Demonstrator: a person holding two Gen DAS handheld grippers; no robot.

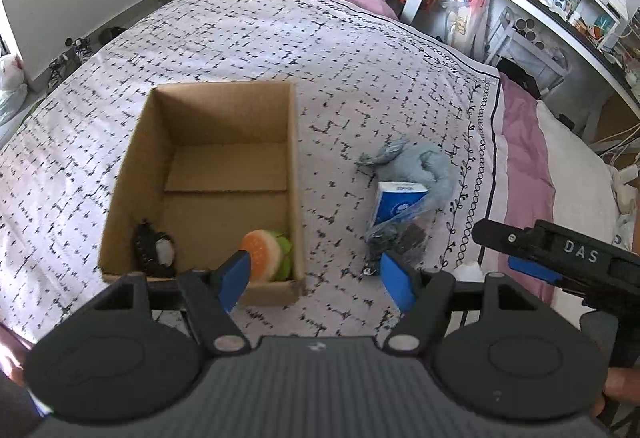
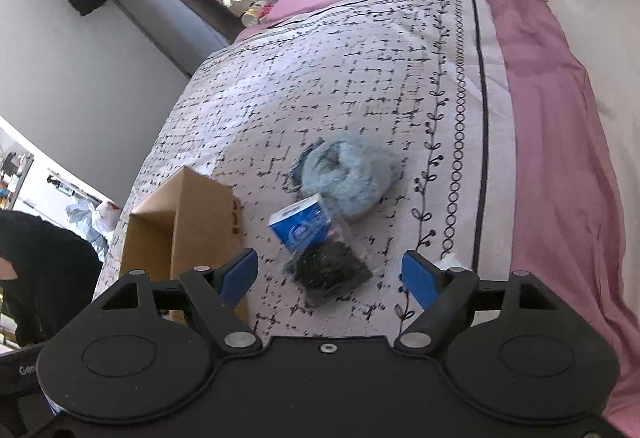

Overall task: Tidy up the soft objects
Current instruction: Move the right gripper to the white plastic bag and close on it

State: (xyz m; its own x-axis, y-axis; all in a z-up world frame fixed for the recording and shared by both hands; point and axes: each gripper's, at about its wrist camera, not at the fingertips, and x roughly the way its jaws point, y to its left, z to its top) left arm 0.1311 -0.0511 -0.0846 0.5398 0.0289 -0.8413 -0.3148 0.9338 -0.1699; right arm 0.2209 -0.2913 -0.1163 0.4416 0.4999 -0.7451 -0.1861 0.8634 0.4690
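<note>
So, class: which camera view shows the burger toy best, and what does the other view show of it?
The left wrist view. It looks down into the open box, where the burger toy sits in the near right corner, partly behind a finger of the left gripper. The right wrist view shows only the box's outside; the toy is hidden there.

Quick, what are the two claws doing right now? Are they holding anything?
Left gripper: open, holding nothing, hovering by the cardboard box.
Right gripper: open, holding nothing, above the clear bag.
</note>
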